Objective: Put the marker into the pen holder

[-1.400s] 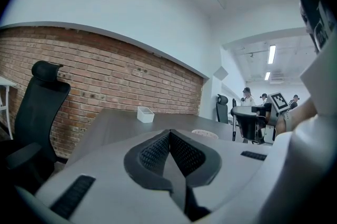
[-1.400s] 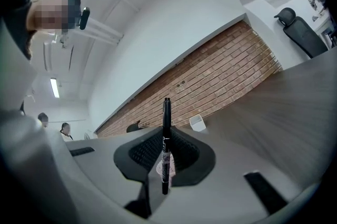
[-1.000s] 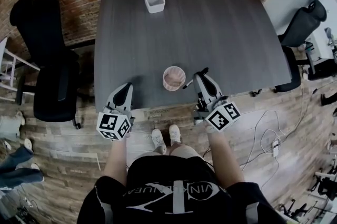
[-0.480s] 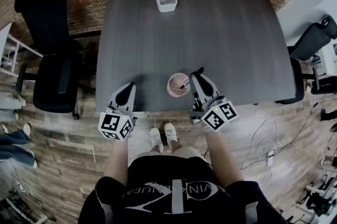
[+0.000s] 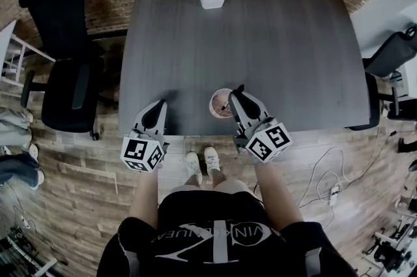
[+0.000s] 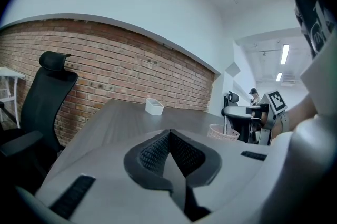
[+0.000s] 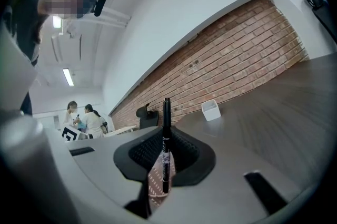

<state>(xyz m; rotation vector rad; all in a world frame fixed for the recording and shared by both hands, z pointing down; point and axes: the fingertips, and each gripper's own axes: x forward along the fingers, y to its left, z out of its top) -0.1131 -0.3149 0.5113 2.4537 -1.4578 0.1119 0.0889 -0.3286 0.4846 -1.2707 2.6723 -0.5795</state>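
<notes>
Over the last 1 second the right gripper [image 5: 236,100] has slid left to the pen holder [image 5: 219,103], low centre of the head view. It is clenched on the marker [image 7: 166,123] (held upright). The left gripper [image 5: 155,114], lower left, is closed on nothing. Best to centre the marker's lower end over the opening before letting go. The gripper body hides whether that end is already inside the rim.

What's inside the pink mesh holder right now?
The marker, gripped by the right tongs, has its lower end at the pen holder mouth; its depth is hidden. Nothing else shows inside, though the tongs cover part.
</notes>
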